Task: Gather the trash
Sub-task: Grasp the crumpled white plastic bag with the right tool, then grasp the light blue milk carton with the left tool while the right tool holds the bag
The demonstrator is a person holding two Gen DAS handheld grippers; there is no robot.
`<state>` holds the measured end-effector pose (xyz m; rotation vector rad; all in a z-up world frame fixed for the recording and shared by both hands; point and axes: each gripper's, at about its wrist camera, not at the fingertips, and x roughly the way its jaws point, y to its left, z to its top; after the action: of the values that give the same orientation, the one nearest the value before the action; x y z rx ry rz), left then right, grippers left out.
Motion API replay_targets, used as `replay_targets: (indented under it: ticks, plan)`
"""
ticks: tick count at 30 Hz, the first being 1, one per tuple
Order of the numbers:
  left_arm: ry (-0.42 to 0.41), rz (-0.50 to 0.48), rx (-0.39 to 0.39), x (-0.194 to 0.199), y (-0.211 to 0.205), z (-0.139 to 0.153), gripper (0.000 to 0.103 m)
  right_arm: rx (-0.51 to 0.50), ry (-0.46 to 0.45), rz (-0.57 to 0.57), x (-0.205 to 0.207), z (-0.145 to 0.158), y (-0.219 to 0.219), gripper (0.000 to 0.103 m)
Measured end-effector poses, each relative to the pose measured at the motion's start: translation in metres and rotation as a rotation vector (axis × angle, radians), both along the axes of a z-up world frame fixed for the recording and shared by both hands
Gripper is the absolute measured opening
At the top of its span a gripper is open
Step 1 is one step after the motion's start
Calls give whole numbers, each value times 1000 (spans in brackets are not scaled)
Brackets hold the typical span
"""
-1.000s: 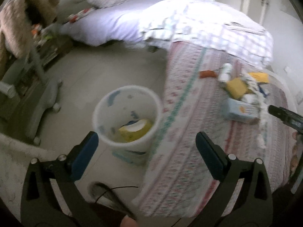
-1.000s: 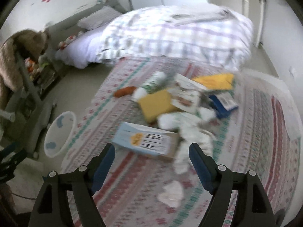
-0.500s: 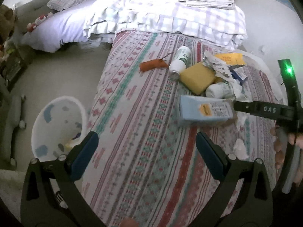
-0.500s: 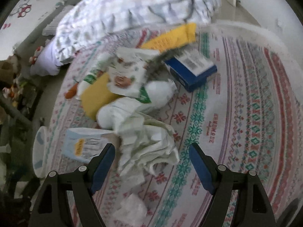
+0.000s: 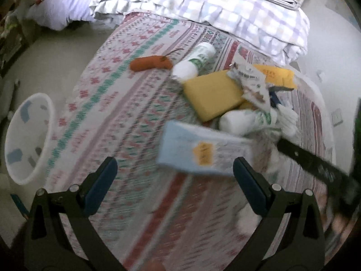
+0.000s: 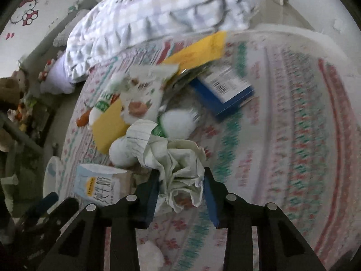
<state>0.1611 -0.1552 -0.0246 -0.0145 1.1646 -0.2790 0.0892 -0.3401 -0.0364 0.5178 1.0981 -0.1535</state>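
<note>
Trash lies in a heap on the patterned bedspread [image 5: 117, 117]: a light blue carton [image 5: 203, 151], a yellow sponge [image 5: 212, 94], a white bottle [image 5: 196, 61], an orange wrapper [image 5: 150, 63] and a blue box [image 6: 227, 90]. My left gripper [image 5: 174, 180] is open and empty just short of the carton. My right gripper [image 6: 180, 189] has its jaws narrowed around a crumpled white paper wad [image 6: 180, 169], pads at both its sides. The white bin [image 5: 24, 135] stands on the floor left of the bed.
A checked quilt [image 5: 225, 11] is piled at the bed's far end. A small white tissue [image 6: 151, 255] lies near the bed's front. A pillow [image 5: 65, 9] and a cluttered shelf [image 6: 24, 113] are off to the left.
My right gripper has moved forward onto the crumpled paper and its jaws have narrowed around it. My left gripper has swung from the bin toward the carton and stayed open.
</note>
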Motion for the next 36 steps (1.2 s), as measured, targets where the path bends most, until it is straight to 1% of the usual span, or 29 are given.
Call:
replay_targets:
  ticks: [4, 8, 10, 13, 16, 18, 20, 21, 23, 24, 25, 28, 31, 36]
  plan:
    - [6, 81, 49, 7, -25, -8, 102, 3, -21, -17, -12, 10, -15, 38]
    - [3, 154, 98, 13, -37, -17, 102, 2, -28, -20, -18, 14, -20, 38]
    - [1, 214, 91, 16, -37, -19, 102, 8, -29, -18, -19, 15, -23, 38]
    - [37, 262, 72, 19, -37, -25, 102, 11, -33, -10, -21, 16, -22, 38]
    - [70, 280, 42, 19, -38, -33, 102, 11, -33, -18, -23, 18, -23, 38]
    - [78, 285, 30, 17, -38, -38, 102, 11, -34, -22, -24, 19, -23, 38]
    - [77, 278, 2, 11, -34, -40, 97, 13, -35, -19, -25, 21, -22, 38]
    - [76, 264, -4, 8, -31, -41, 93, 14, -36, -16, -26, 21, -22, 38]
    - [67, 221, -23, 0, -26, -40, 90, 11, -37, -13, -26, 21, -21, 39]
    - [63, 199, -36, -5, -23, -39, 86, 9, -38, -12, -26, 22, -20, 39]
    - [61, 178, -55, -9, -18, -38, 80, 9, -38, -12, -26, 22, -20, 39]
    - [62, 99, -121, -19, -2, -35, 73, 10, -44, -5, -26, 24, -15, 39]
    - [30, 46, -151, -29, 14, -26, 70, 12, -58, 15, -25, 29, -4, 39]
    - [-9, 18, -202, -38, 47, -9, 68, 15, -89, 51, -25, 41, 20, 39]
